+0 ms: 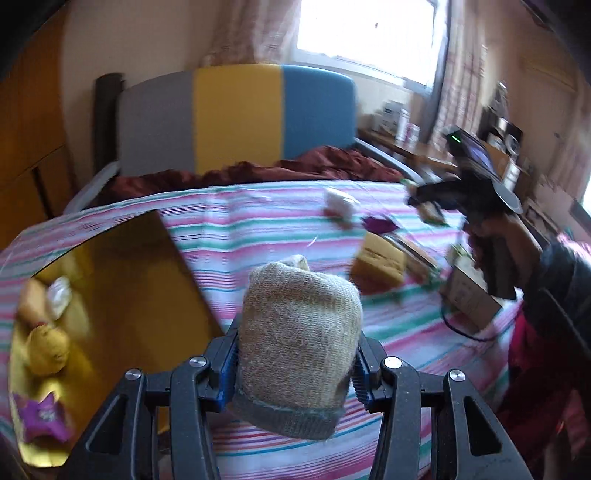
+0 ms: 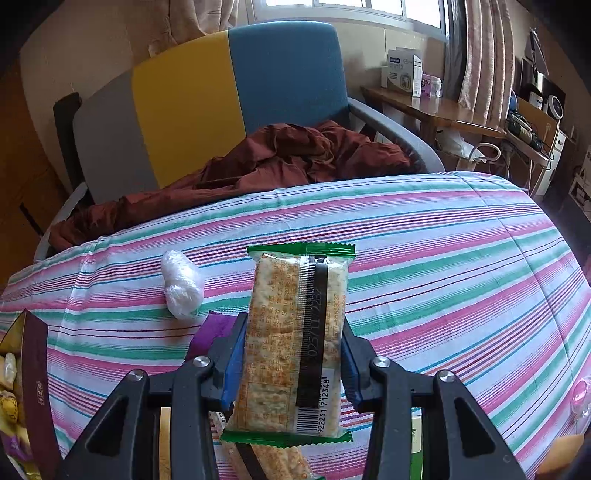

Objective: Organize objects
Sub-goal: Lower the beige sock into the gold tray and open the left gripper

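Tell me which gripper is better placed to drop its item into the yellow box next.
Left: its gripper holds the rolled sock right beside the open box.

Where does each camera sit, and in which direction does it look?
Left wrist: sits on the left gripper, shut on a rolled sock; looks over the striped bed toward the chair; the right hand shows.
Right wrist: sits on the right gripper, shut on a cracker packet; looks the same way.
Both share: bed, chair, red cloth, window.
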A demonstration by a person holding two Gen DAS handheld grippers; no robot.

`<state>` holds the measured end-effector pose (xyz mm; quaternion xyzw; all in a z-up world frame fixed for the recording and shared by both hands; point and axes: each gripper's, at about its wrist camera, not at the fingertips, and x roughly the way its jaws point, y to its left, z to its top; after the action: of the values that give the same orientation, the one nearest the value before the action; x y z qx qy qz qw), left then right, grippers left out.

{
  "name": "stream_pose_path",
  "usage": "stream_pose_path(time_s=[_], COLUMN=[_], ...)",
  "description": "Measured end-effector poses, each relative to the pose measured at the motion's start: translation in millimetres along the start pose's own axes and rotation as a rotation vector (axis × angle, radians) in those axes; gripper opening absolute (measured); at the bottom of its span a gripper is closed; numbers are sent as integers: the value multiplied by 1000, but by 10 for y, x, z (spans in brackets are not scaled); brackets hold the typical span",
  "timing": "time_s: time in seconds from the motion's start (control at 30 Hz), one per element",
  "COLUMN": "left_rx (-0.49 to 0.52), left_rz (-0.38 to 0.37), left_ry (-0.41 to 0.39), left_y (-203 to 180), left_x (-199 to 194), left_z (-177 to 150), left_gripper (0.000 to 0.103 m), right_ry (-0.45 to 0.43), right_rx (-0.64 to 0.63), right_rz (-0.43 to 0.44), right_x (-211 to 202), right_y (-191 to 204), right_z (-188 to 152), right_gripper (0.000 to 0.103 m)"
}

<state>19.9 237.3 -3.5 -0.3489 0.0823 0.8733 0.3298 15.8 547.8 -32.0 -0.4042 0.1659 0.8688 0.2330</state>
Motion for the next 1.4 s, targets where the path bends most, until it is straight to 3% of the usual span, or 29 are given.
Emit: stream_pose_path(time_s=[0.33, 0.5, 0.83, 0.97, 1.17, 1.4], left_rx=[-219, -314, -311, -276, -262, -283], left_rz=[282, 347, 434, 463, 505, 483], left_ry=[12, 78, 136, 107, 82, 32], left_y=[1205, 1608, 1830, 1815, 1791, 1799], left_x=[-289, -208, -51, -129, -279, -467], left_z=[-180, -377, -619, -625, -654, -611], left_gripper=[51, 51, 55, 65, 65, 65], right_ry=[-22, -37, -26, -24, -48, -74], right_rx=[-31, -54, -81, -87, -94, -145], right_rz=[-6, -1, -7, -5, 4, 54], right_x=[-52, -88, -38, -28, -105, -376], right_y=[83, 131, 188, 207, 261, 606], right_z=[-38, -50, -55, -57, -80, -168], right_gripper=[44, 44, 44, 44, 44, 44])
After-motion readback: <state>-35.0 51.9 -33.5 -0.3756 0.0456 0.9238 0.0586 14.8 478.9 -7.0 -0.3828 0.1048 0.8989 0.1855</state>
